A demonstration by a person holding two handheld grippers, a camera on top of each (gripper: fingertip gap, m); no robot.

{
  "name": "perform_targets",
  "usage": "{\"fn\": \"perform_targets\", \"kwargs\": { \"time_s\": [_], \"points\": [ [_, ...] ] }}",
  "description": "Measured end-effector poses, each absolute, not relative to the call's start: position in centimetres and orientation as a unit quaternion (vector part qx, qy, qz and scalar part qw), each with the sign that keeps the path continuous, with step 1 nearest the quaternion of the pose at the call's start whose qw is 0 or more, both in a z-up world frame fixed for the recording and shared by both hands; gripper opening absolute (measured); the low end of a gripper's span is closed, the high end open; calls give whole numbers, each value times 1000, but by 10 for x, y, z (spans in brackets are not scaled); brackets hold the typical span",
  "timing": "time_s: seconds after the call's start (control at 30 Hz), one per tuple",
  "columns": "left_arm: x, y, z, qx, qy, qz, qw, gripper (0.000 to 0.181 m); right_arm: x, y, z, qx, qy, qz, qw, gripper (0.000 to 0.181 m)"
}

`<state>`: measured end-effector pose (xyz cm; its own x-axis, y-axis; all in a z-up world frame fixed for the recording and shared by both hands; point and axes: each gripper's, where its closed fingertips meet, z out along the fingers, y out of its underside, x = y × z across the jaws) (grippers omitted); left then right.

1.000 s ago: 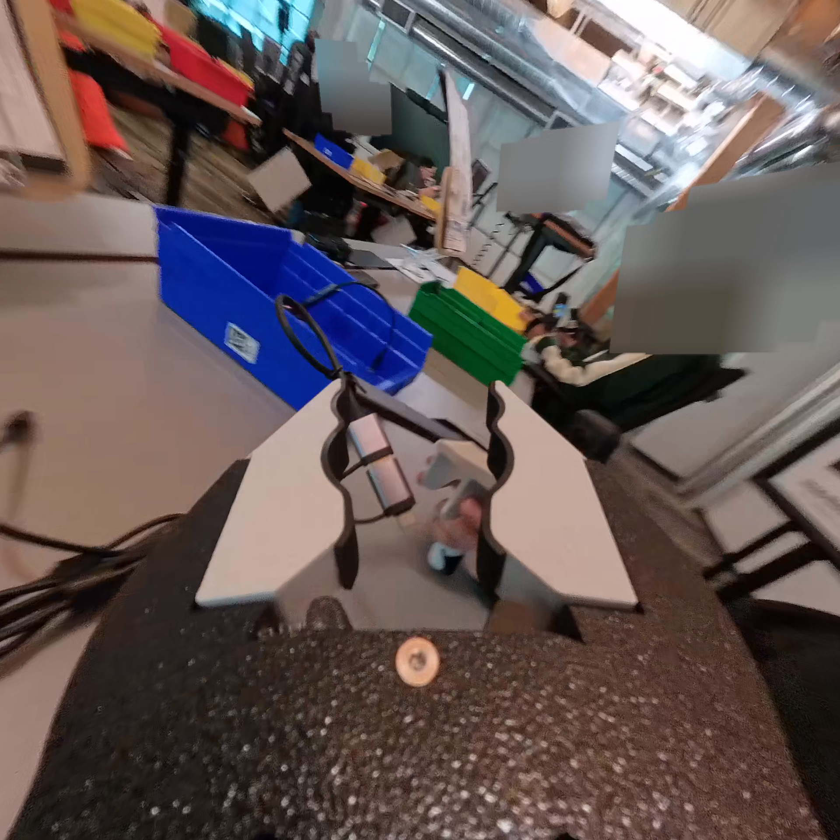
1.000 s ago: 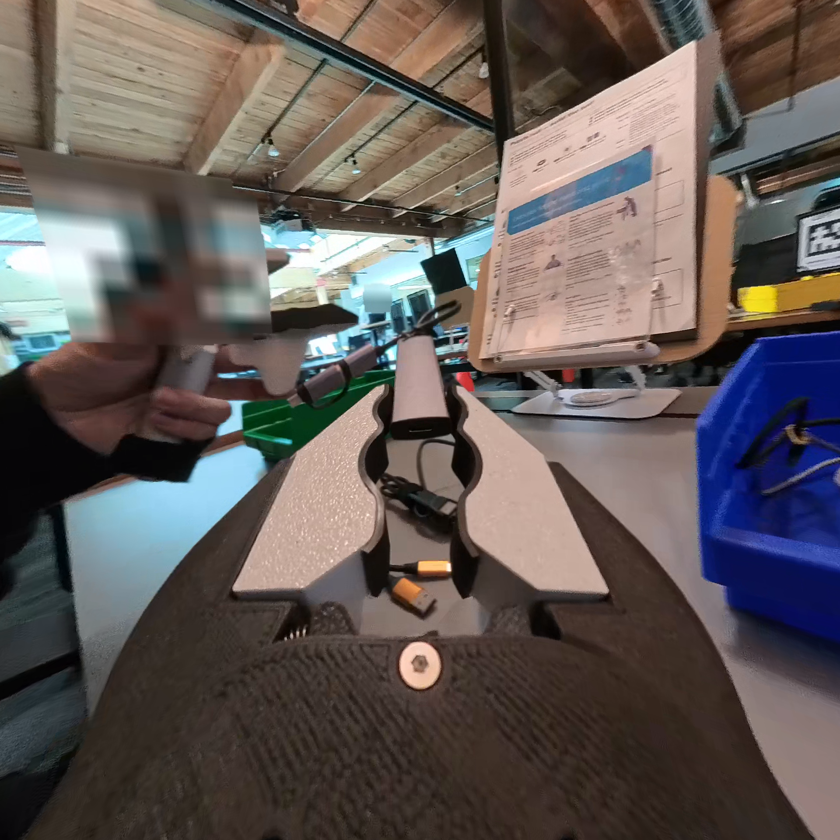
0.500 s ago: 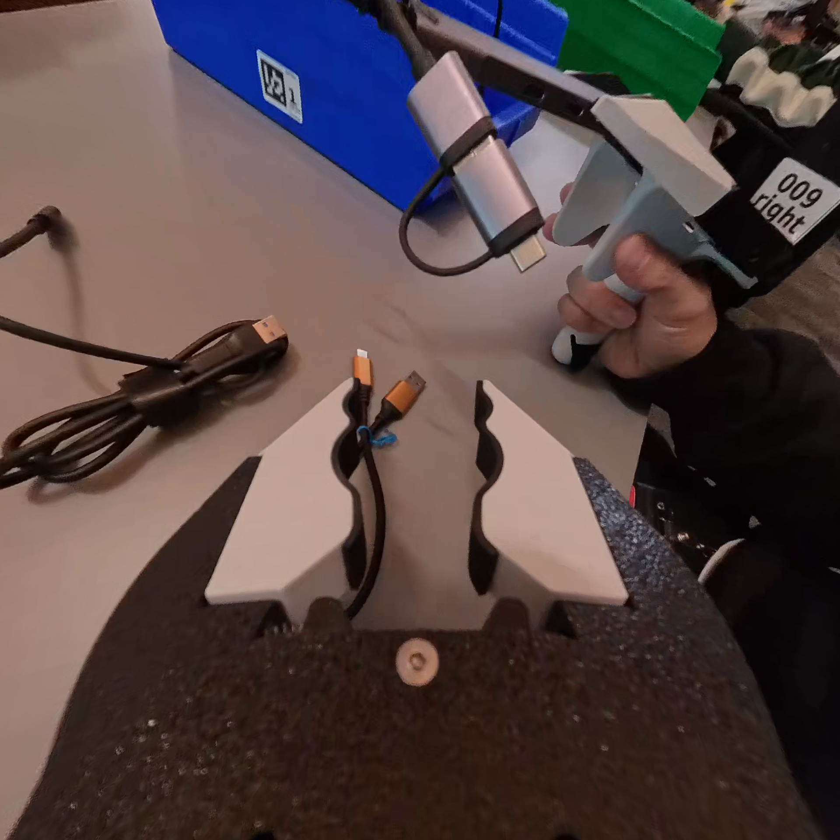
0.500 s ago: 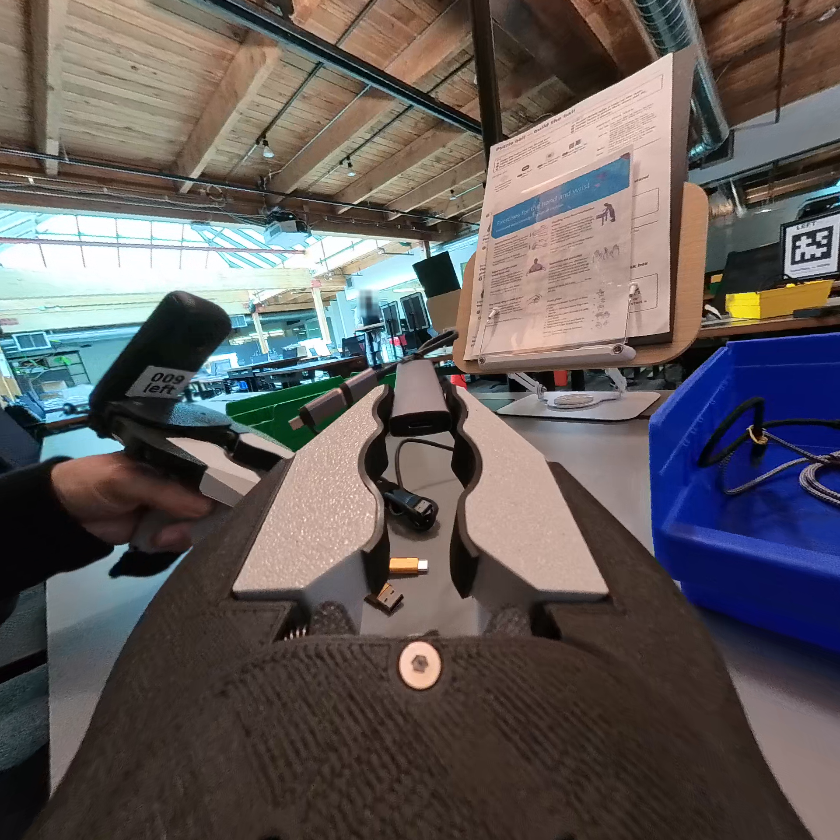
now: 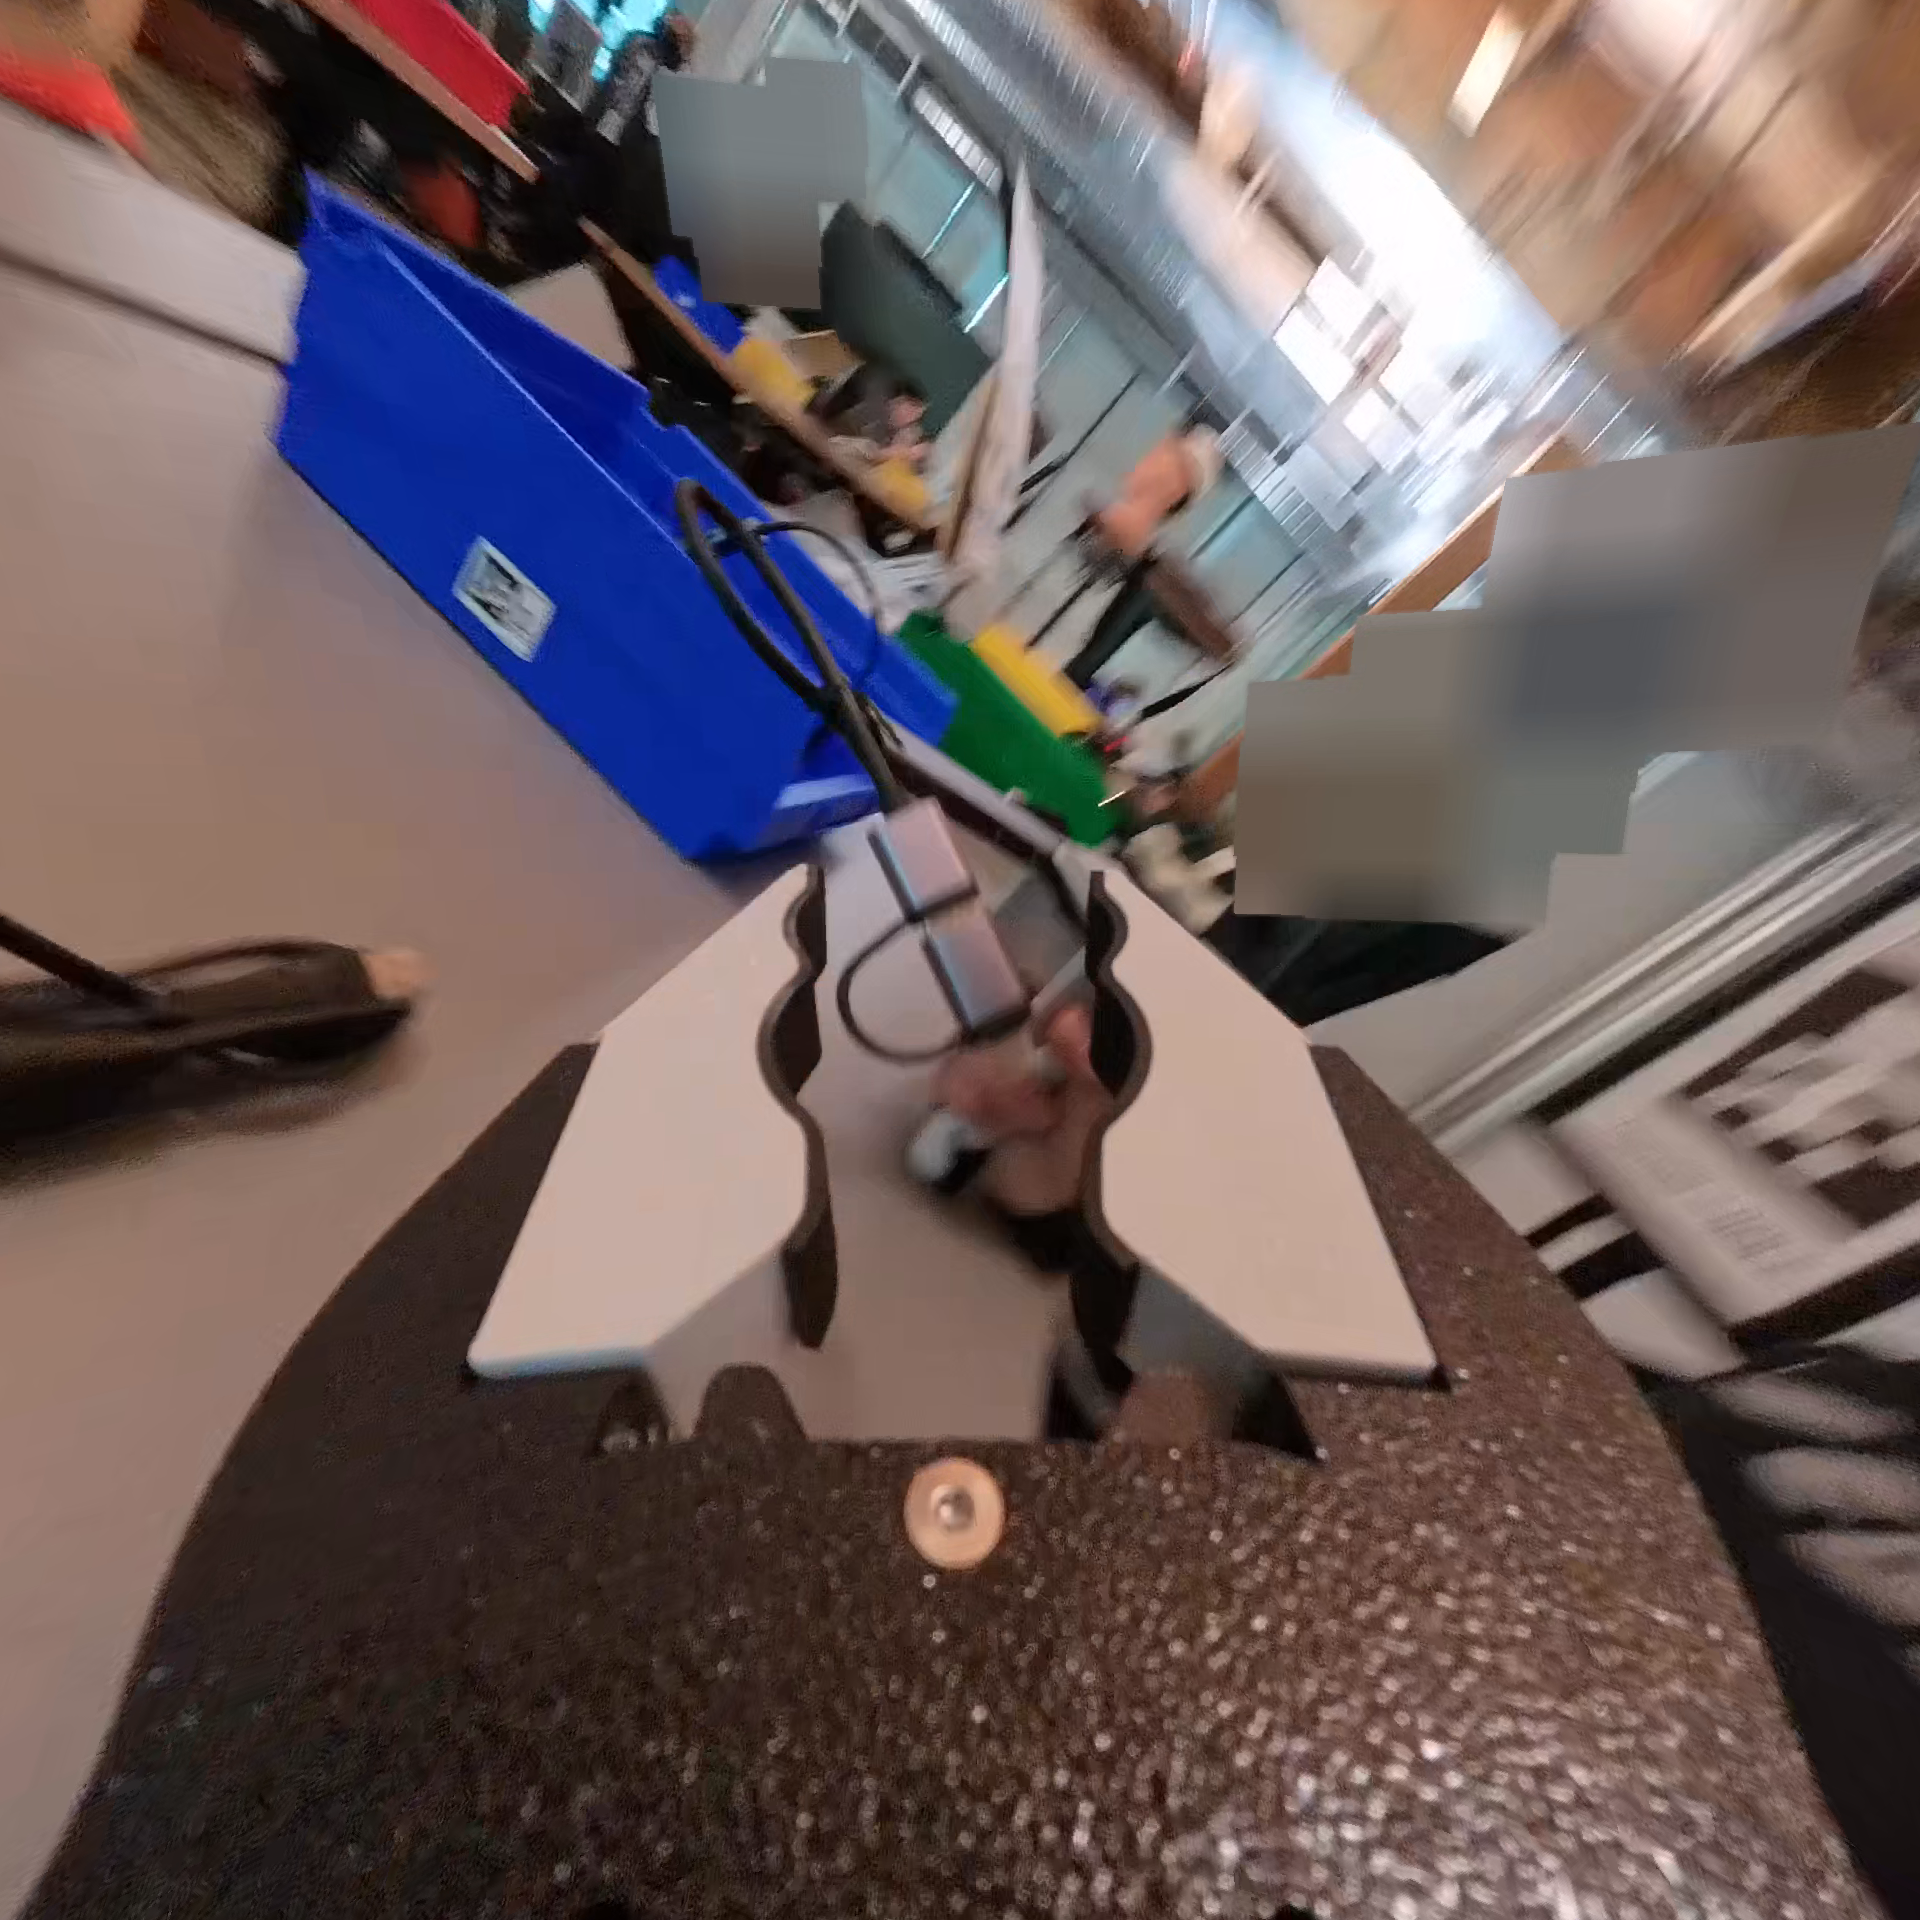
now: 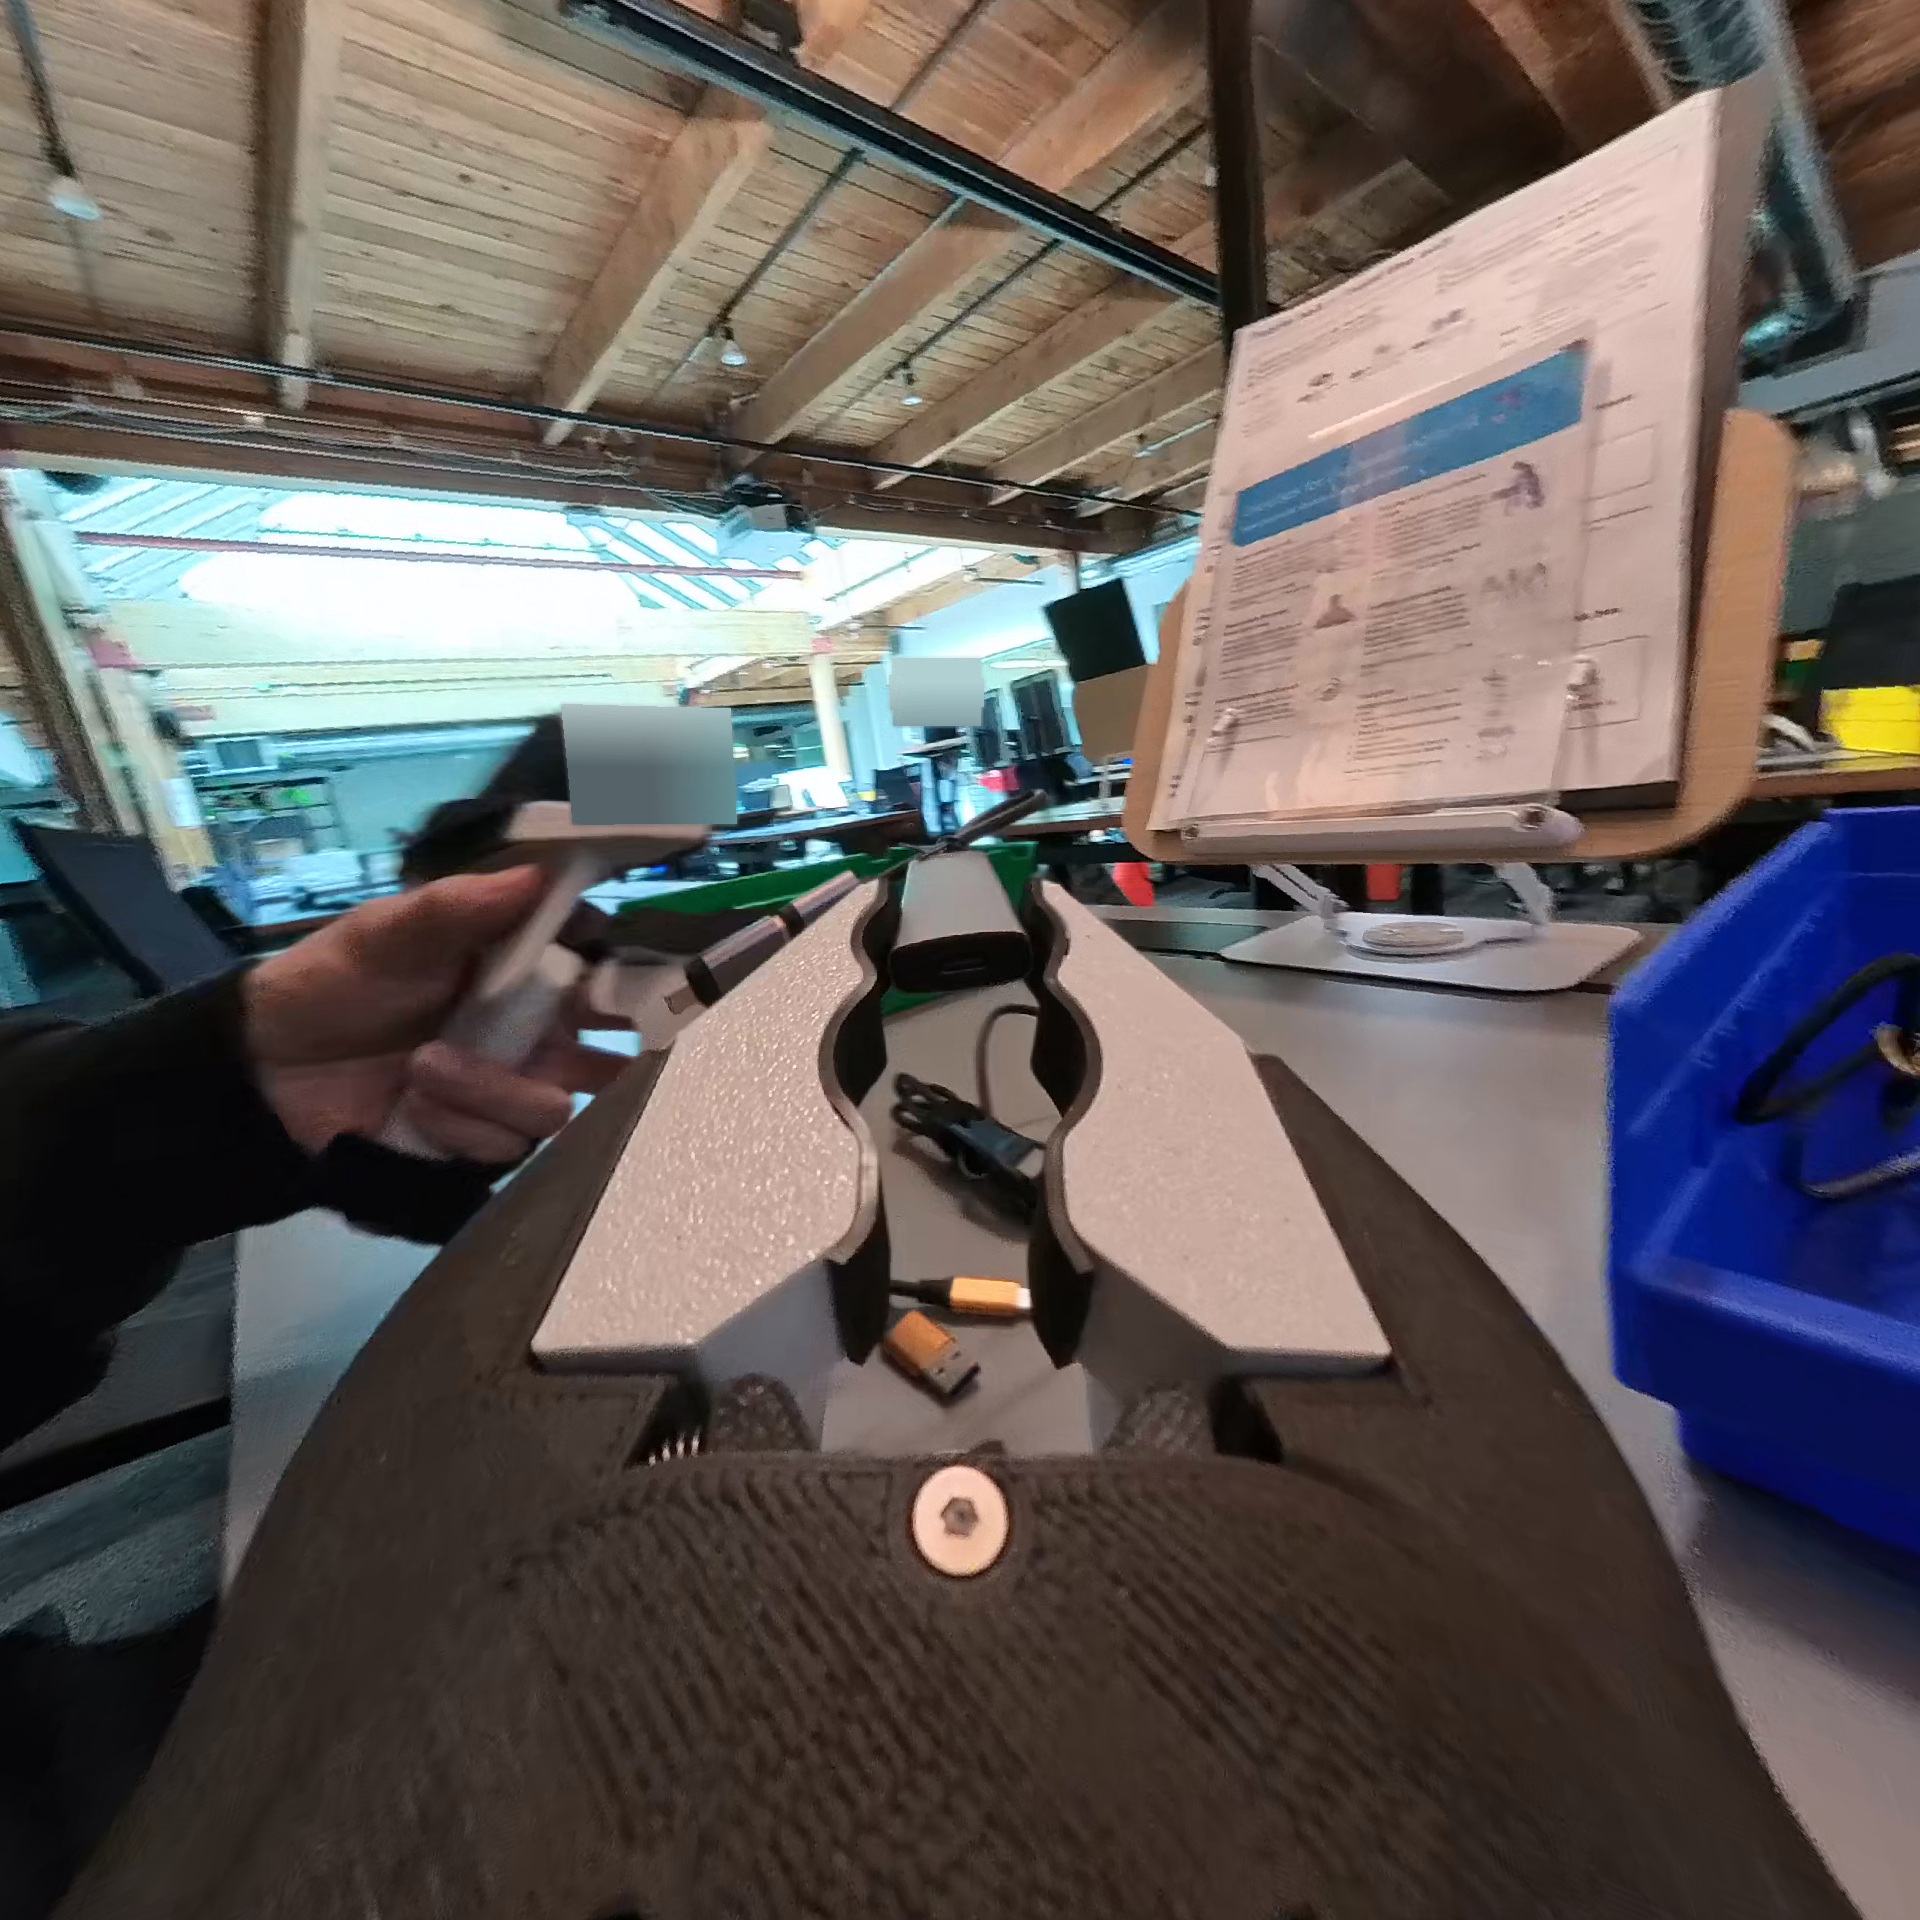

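My right gripper [image 6: 958, 906] is shut on a grey adapter body [image 6: 951, 920] and holds it up above the grey table [image 6: 1403, 1091]. A short black cable runs from this body to a second grey plug [image 6: 764, 940] that hangs to the left. In the left wrist view my left gripper [image 5: 951, 894] is open and empty. The hanging grey plug [image 5: 961, 956] shows between its fingertips, but I cannot tell the depth. A hand [image 6: 353, 997] holds the left gripper beside the plug.
An orange-tipped cable [image 6: 977, 1296] and a black cable bundle [image 6: 966, 1138] lie on the table under the right gripper. The bundle also shows at left [image 5: 208, 997]. A blue bin [image 5: 520, 520] holds cables, a green bin [image 5: 1008, 727] stands beyond, and a document stand [image 6: 1455, 582] is behind. My hands' fingertips stand some 8 cm from each other.
The left gripper pointed down at the orange-tipped cable half a second ago and has swung back up to face the hanging plug. The right gripper keeps holding the adapter nearly still.
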<state>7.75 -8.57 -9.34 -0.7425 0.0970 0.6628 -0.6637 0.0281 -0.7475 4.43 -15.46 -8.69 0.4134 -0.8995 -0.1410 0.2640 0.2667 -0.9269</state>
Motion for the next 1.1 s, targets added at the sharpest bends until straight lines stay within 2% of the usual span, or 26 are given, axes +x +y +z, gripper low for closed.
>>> {"fn": "perform_targets", "kwargs": {
  "time_s": [0.07, 0.17, 0.23, 0.33, 0.5, 0.63, 0.7, 0.97, 1.03, 1.1],
  "points": [
    [79, -92, -94, 248, -613, 641, 390, 48, 42, -143, -86, -462, 332, -398, 720, 23],
    [77, -99, -93, 257, -582, 638, 433, 46, 41, -128, -89, -499, 307, -416, 696, 23],
    [80, -102, -98, 268, -594, 636, 414, 16, 39, -121, -90, -518, 289, -432, 679, 23],
    [82, -97, -84, 265, -582, 640, 426, 8, 42, -114, -96, -548, 277, -452, 647, 23],
    [80, -94, -76, 244, -641, 623, 377, 8, 42, -108, -100, -570, 263, -450, 635, 23],
    [75, -93, -67, 179, -676, 636, 326, 7, 39, -107, -96, -559, 277, -383, 682, 23],
    [80, -93, -72, 168, -708, 627, 280, 7, 42, -117, -94, -547, 306, -359, 691, 30],
    [63, -110, -84, 94, -857, 505, 53, 8, 57, -111, -111, -633, 329, -420, 561, 43],
    [49, -120, -82, 73, -866, 492, 41, 8, 61, -107, -117, -643, 335, -432, 536, 38],
    [38, -129, -79, 66, -865, 497, 37, 7, 64, -116, -116, -630, 348, -467, 514, 23]
  ]
}}
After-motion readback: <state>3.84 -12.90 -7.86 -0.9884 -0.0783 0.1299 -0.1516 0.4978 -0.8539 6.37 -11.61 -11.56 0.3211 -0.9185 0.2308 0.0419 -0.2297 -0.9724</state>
